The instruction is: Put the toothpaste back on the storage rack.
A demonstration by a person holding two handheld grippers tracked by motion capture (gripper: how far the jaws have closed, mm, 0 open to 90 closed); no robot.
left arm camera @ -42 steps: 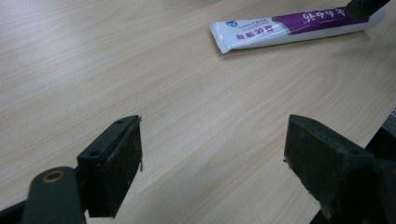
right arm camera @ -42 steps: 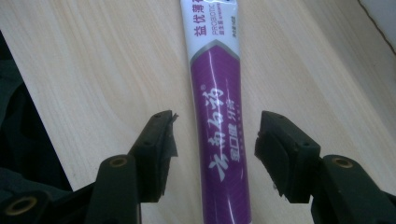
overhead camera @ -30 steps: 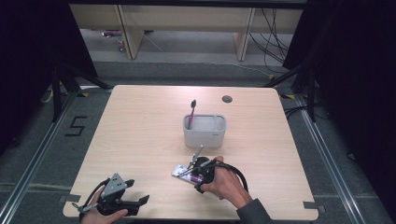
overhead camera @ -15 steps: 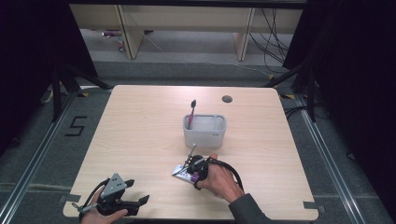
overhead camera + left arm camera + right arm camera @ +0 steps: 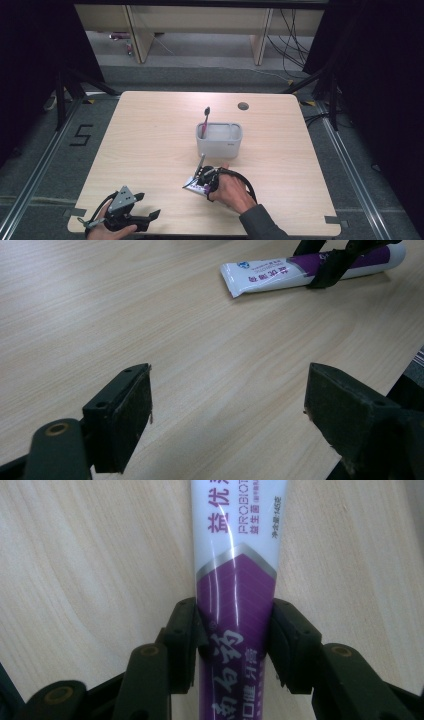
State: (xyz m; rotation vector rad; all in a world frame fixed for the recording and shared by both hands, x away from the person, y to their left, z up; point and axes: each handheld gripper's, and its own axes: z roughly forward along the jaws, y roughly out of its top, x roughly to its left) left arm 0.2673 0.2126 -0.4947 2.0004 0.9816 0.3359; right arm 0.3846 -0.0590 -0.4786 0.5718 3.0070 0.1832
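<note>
A white and purple toothpaste tube (image 5: 194, 183) lies flat on the wooden table (image 5: 150, 140), just in front of a white holder (image 5: 219, 142). My right gripper (image 5: 204, 179) reaches down over it. In the right gripper view the jaws have just been closing, and both pads now touch the sides of the tube's (image 5: 235, 555) purple part, right gripper (image 5: 235, 625). My left gripper (image 5: 147, 206) rests at the table's near left corner. It is open with nothing between its jaws, left gripper (image 5: 227, 405). From there the tube (image 5: 270, 274) lies ahead under the other gripper's jaws.
A pink toothbrush (image 5: 205, 117) with a dark head stands in the holder's left end. A small round hole (image 5: 243, 106) sits near the table's far edge. Bare wood spreads to the left and right of the holder.
My right hand has edged forward and down onto the tube, and its jaws have narrowed around it. The left hand and the tube have stayed put.
</note>
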